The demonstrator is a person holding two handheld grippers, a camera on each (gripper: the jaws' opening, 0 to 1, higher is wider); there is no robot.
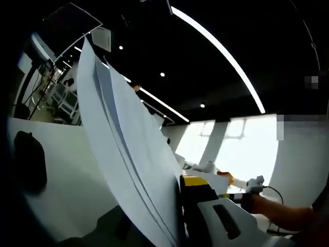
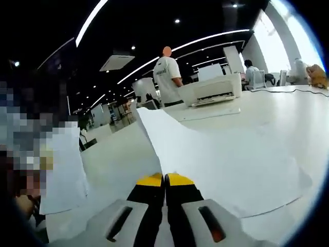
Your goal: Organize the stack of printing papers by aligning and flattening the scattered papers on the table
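Right, closest in on the right gripper view, the right claw (image 2: 164, 180) has its yellow-tipped jaws pressed together, pinching the near edge of a white sheet (image 2: 226, 159). That sheet runs straight ahead from the tips, its long axis pointing away across the white bench (image 2: 118, 159), one far corner lifted. Over on the left gripper view, the left claw (image 1: 181, 206) is closed on the paper stack (image 1: 128, 149), which stands up on edge from the jaws and leans up and left, several layers showing along its edge. So both claws have paper, and squaring the edges looks like the next job. Further off, a printer (image 2: 213, 90) sits on the bench, and a person (image 2: 167, 77) stands beside it.
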